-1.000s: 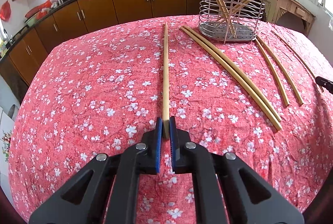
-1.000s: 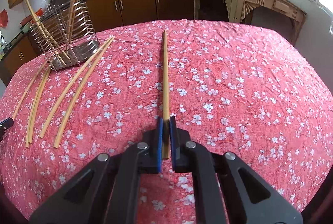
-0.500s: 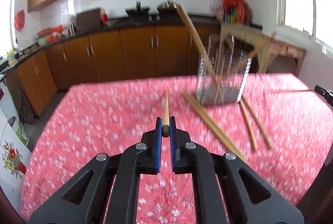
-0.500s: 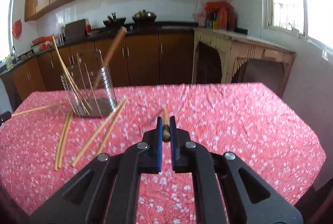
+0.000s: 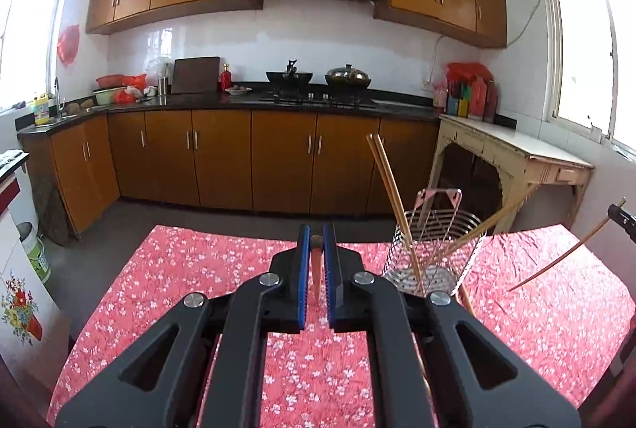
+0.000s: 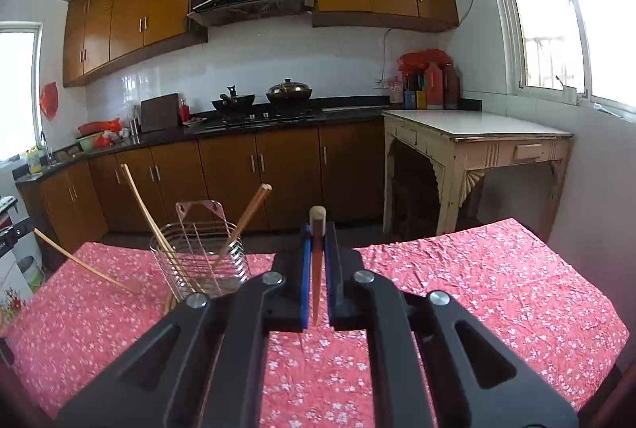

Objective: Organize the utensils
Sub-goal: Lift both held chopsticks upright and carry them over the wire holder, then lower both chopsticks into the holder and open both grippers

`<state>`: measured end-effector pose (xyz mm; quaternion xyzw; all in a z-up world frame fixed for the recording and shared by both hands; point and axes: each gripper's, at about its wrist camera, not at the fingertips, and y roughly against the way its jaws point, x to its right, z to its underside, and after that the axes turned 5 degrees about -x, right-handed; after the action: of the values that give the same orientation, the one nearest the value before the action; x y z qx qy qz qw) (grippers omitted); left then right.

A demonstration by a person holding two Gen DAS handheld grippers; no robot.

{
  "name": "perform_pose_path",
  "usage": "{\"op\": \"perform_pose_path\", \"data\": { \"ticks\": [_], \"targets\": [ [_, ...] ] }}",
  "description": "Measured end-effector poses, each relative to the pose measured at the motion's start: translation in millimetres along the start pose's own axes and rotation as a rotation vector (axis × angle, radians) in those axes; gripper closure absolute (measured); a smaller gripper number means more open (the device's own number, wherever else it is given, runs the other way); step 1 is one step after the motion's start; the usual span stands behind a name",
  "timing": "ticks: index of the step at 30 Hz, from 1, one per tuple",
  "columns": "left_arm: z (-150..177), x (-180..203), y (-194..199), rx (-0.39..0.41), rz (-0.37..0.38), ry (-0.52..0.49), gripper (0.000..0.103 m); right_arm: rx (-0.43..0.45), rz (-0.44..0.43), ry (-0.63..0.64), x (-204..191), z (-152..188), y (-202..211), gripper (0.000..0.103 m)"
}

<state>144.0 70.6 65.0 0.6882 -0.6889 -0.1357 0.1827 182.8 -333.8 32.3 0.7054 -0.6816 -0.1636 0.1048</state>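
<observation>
Clamping one chopstick (image 5: 316, 261), left gripper (image 5: 317, 269) raised above red-floral counter (image 5: 167, 292); right gripper (image 6: 317, 269) clamps another chopstick (image 6: 317, 253); wire holder (image 5: 435, 249) at two o'clock, containing chopsticks.

Wire holder (image 5: 433, 253) upright on table w/ red floral cloth (image 5: 198, 292), several bamboo chopsticks (image 5: 387, 181) leaning out of it at angles. One chopstick (image 5: 317, 269) pinched in left gripper (image 5: 317, 249), another chopstick (image 6: 317, 253) in right gripper (image 6: 317, 241), both held above cloth.
</observation>
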Motion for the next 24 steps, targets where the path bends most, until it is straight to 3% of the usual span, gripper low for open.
{"op": "perform_pose_path", "data": {
  "ticks": [13, 24],
  "targets": [
    [-12.5, 14.0, 16.0, 0.046, 0.041, -0.016, 0.096, 0.003, -0.16, -0.033, -12.6, -18.9, 21.3, 0.096],
    [-76.2, 50.6, 31.8, 0.153, 0.125, 0.004, 0.096, 0.09, -0.28, -0.01, -51.4, -74.1, 33.8, 0.096]
  ]
}}
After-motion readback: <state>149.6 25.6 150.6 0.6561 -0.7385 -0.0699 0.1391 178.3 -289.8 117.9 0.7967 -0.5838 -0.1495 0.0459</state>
